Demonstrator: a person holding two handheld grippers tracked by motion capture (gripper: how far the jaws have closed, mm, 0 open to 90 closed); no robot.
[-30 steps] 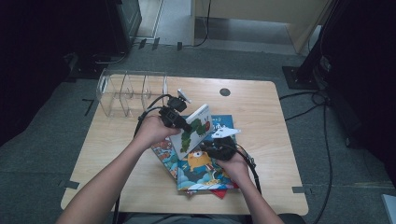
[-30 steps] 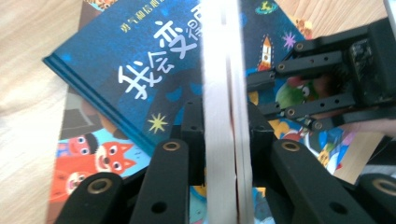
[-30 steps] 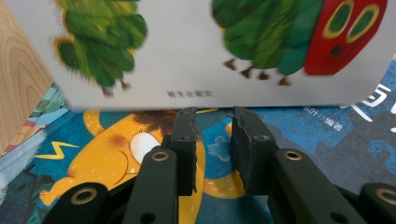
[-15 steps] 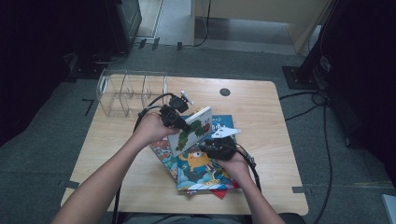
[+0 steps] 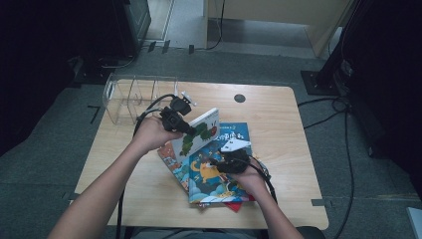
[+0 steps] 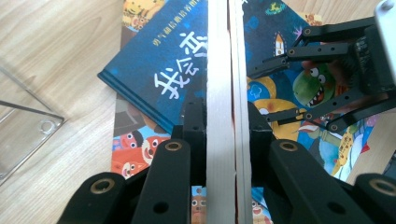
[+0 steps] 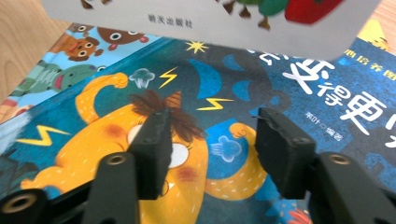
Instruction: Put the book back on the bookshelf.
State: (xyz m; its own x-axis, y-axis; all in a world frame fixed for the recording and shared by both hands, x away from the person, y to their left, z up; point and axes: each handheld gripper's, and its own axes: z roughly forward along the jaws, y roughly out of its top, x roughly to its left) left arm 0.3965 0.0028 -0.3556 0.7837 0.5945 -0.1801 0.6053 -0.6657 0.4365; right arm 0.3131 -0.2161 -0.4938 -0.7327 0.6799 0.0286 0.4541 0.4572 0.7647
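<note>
A white picture book [image 5: 201,132] with a green caterpillar on its cover is tilted up off a stack of books. My left gripper [image 5: 180,125] is shut on its upper edge; in the left gripper view the book's page edge [image 6: 219,56] runs between the jaws of the left gripper [image 6: 226,116]. Under it lies a blue book [image 5: 219,177] with a yellow cartoon figure. My right gripper [image 5: 221,162] hovers just over that blue book [image 7: 233,88], open, with nothing between the jaws of the right gripper [image 7: 212,135]. The white book [image 7: 187,18] hangs above them.
A clear plastic rack [image 5: 134,97] with dividers stands at the back left of the wooden table [image 5: 278,114]. More colourful books [image 5: 171,159] lie under the blue one. A black cable trails from each gripper. Dark floor surrounds the table.
The left gripper has shifted slightly left and back with the white book, tipping it a little more upright. The right gripper has stayed over the blue book.
</note>
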